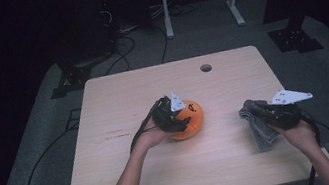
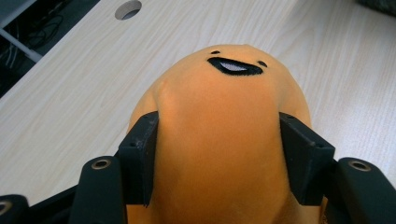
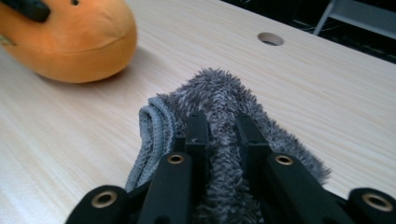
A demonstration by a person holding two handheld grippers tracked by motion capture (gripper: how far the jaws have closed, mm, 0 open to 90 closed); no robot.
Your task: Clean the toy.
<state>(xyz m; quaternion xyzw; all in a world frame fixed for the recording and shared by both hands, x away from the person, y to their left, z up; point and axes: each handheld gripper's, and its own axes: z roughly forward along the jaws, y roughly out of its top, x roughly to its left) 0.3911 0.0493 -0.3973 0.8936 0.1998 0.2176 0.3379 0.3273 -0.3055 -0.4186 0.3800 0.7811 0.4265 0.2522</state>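
Near the surface's (image 1: 131, 179) middle, our left gripper (image 2: 219, 158) clamps its jaws on the orange plush toy (image 2: 219, 116) (bare wood all round). Toward the right edge, our right gripper (image 3: 222, 135) pinches the grey fuzzy cloth (image 3: 219, 93).

Both forearms enter over the table's near edge. Left gripper (image 1: 177, 118) sits mid-table, jaws part-spread and pressed against both flanks of an orange plush toy (image 2: 219, 135). Right gripper (image 1: 262, 114), near the right edge, has its jaws pinched tight on a grey fuzzy cloth (image 3: 224, 140).
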